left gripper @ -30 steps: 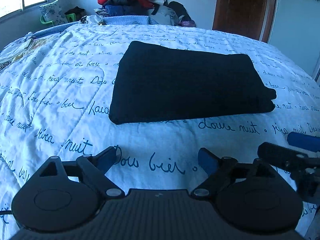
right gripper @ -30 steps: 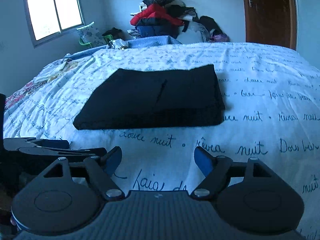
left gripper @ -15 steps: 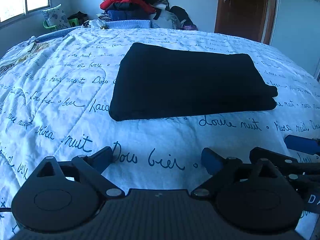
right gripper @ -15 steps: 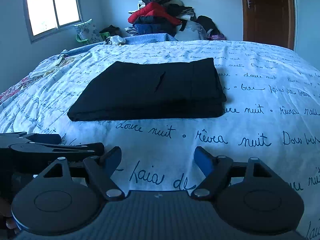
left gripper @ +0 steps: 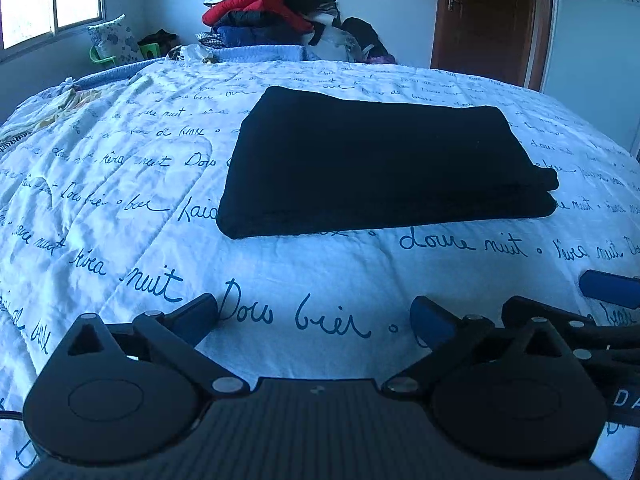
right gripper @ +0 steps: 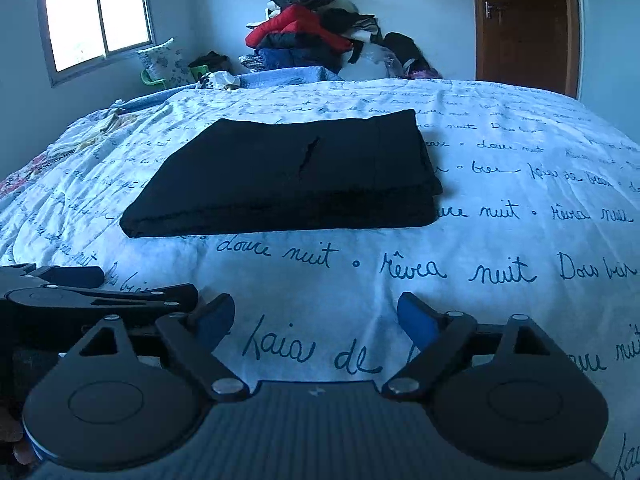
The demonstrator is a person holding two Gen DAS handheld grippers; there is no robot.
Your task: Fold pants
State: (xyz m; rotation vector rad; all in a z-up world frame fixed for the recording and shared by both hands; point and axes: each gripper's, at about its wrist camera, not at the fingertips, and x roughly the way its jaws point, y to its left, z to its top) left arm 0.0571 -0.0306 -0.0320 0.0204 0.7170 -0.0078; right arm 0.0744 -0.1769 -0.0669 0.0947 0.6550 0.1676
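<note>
Nearest the cameras, the left gripper (left gripper: 314, 312) and right gripper (right gripper: 316, 312) are hovering side by side over the quilt (left gripper: 120, 184), jaws spread and holding nothing; this posture suggests folding is complete. Farther on, the black pants (left gripper: 380, 160) are lying mid-bed as a flat, layered rectangle, well apart from both tools. Beyond, a clothes pile (right gripper: 312, 36) is sitting against the wall.

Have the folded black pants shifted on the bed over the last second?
No. The folded black pants lie in the same spot against the lettering printed on the bedspread; only the camera view changes.
</note>
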